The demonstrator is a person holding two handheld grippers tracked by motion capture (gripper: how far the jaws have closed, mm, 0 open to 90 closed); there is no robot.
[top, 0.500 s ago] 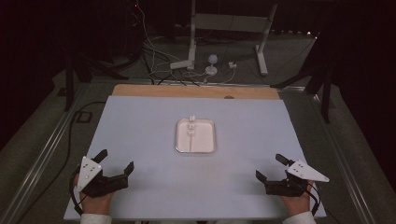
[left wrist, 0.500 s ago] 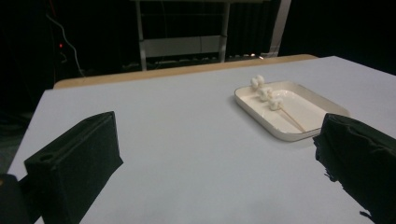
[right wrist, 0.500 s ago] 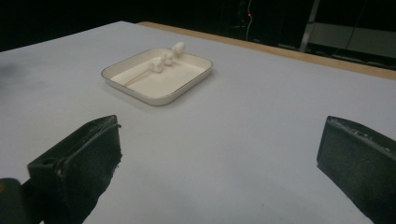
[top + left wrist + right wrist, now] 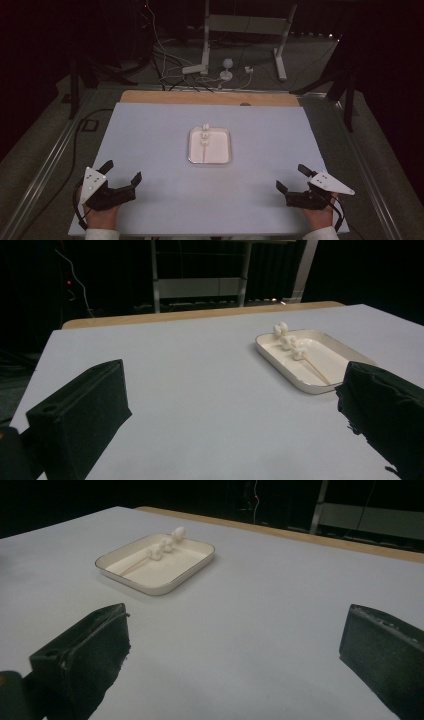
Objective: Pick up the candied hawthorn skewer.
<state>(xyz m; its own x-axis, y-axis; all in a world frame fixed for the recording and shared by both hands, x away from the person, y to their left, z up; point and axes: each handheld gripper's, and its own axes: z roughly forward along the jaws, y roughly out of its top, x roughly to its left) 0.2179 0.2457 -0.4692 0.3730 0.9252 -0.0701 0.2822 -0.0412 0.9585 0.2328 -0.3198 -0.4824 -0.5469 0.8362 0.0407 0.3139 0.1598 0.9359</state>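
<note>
Overhead, a matte pale-blue worktop (image 4: 165,150) carries a shallow white tray (image 4: 222,157) with rounded corners at its middle, a thin wooden skewer (image 4: 204,152) with small white lumps lying inside; the left gripper (image 4: 122,176) and right gripper (image 4: 289,179) rest at the near corners, jaws apart, well away from the tray

Left gripper view – blocky black jaws spread wide, the glossy tray ahead

Right gripper view – the same, jaws apart
</note>
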